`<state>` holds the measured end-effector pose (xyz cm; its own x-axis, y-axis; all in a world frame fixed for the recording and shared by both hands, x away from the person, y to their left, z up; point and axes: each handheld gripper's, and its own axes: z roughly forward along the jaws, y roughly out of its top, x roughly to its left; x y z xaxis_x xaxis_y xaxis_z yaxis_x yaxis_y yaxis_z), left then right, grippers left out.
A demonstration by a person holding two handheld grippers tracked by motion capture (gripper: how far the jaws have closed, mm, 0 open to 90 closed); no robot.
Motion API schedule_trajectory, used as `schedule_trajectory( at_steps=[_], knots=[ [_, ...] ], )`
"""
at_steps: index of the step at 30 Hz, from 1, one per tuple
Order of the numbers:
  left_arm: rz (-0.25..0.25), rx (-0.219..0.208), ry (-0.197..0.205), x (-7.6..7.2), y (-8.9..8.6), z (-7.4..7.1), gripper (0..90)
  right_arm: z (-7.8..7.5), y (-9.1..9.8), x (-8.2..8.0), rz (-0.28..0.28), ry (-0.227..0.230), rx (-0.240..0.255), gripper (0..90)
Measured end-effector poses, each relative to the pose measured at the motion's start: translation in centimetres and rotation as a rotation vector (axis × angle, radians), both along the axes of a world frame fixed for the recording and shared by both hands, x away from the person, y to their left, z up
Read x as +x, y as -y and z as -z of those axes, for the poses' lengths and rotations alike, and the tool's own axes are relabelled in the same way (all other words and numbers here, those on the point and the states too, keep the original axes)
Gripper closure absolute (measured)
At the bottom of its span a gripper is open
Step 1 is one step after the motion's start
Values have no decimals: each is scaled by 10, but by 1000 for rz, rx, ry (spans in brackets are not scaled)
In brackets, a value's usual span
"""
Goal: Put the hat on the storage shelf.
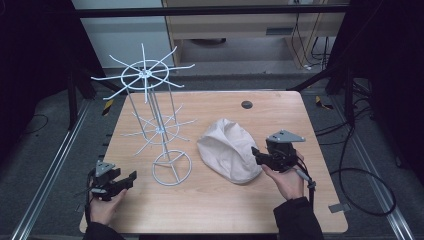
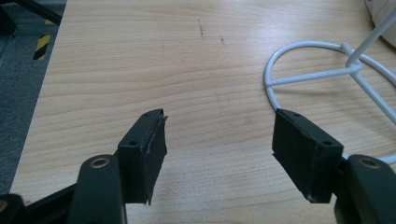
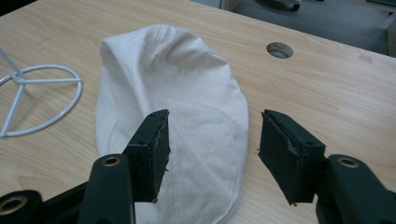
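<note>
A cream cloth cap lies flat on the wooden table, right of centre. My right gripper is at the cap's right edge, held in a hand, with its jaws open and pointing left over the cloth. In the right gripper view the cap spreads ahead of and below the right gripper, and nothing is pinched between the pads. My left gripper rests near the table's front left corner, open and empty. Through the left gripper I see bare wood.
A tall white wire rack with two tiers of spokes stands left of centre on a ring base. That ring base lies just ahead and right of the left jaws. A round cable hole sits near the far edge.
</note>
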<state>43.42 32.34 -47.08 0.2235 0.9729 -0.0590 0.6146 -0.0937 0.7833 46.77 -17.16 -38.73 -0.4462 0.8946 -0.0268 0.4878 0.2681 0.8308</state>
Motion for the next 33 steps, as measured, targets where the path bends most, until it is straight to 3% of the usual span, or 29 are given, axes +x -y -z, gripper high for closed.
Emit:
schedule_trajectory(
  at_steps=[15, 33],
  knots=[
    [1, 9, 0, 1, 0, 0, 347, -4, -36, 29, -75, -52, -70, 461],
    [5, 20, -7, 2, 0, 1, 348, 17, -68, 52, -148, -149, -125, 521]
  ],
)
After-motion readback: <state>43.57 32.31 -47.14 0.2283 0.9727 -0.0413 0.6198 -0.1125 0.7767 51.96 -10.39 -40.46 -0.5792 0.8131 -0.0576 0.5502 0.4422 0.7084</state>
